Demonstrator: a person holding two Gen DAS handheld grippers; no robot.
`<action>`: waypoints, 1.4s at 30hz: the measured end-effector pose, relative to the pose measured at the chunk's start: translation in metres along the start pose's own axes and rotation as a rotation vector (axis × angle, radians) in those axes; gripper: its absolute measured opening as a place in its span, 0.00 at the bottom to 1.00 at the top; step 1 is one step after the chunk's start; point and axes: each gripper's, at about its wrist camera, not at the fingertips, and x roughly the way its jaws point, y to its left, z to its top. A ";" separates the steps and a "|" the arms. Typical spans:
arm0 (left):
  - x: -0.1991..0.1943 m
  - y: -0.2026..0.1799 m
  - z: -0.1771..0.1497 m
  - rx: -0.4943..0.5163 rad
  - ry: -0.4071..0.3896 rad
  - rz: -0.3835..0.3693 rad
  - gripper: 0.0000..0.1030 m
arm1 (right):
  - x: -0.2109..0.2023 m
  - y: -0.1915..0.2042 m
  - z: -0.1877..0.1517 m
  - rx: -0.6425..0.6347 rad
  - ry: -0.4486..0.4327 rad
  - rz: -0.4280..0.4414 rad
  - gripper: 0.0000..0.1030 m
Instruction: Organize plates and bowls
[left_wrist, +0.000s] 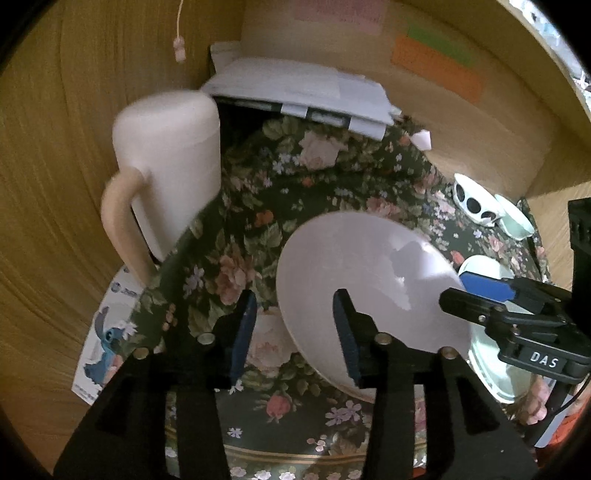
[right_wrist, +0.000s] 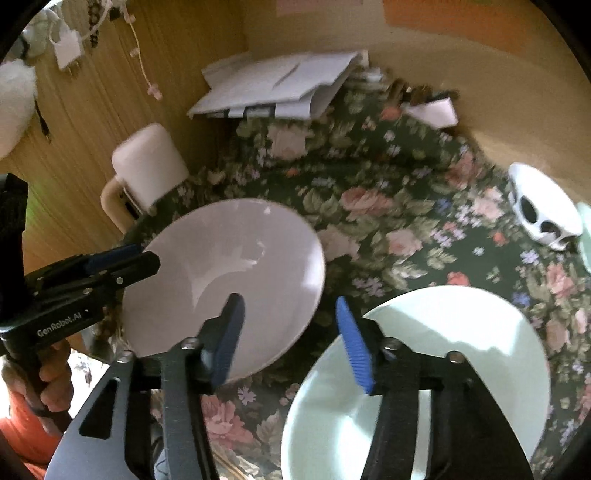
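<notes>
Your left gripper (left_wrist: 295, 325) hangs low over the floral tablecloth (left_wrist: 240, 229) with its jaws spread wide and nothing between them; its right finger overlaps the near rim of the white plate (left_wrist: 362, 273). Whether it touches the rim, you cannot tell from here. Your right gripper (right_wrist: 291, 332) is also spread wide and holds nothing. Its left finger lies over the white plate's edge (right_wrist: 229, 258) and its right finger over the pale green bowl (right_wrist: 443, 354), with bare cloth showing in the gap between them.

Plate and bowl sit just beside each other at the near edge of the table, plate on the left, bowl on the right. In the left wrist view your right gripper reaches in across the green bowl (left_wrist: 491, 362).

Farther back on the left stands a tall white jug (left_wrist: 170, 166) with a cream handle, close against the wooden wall (left_wrist: 55, 166); it sits beside the plate's far left side. A printed card with a blue cartoon figure (left_wrist: 103, 343) lies under the cloth's left edge. Far right, a white bowl with black spots (right_wrist: 543, 210) leans beside a second pale green dish (left_wrist: 515, 218), only partly visible. At the very back, a stack of white papers (right_wrist: 273, 88) fills the corner, with a folded white scrap (right_wrist: 432, 109) near it.

Count: one white plate, one large green bowl, one spotted bowl, one small green dish, one jug.
</notes>
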 end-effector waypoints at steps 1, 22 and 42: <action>-0.003 -0.001 0.002 0.002 -0.008 0.000 0.46 | -0.005 -0.002 0.001 0.000 -0.010 -0.001 0.51; -0.032 -0.099 0.044 0.180 -0.153 -0.083 0.81 | -0.095 -0.081 0.007 0.094 -0.208 -0.185 0.76; 0.039 -0.197 0.110 0.307 -0.107 -0.154 0.85 | -0.096 -0.207 0.026 0.228 -0.230 -0.400 0.77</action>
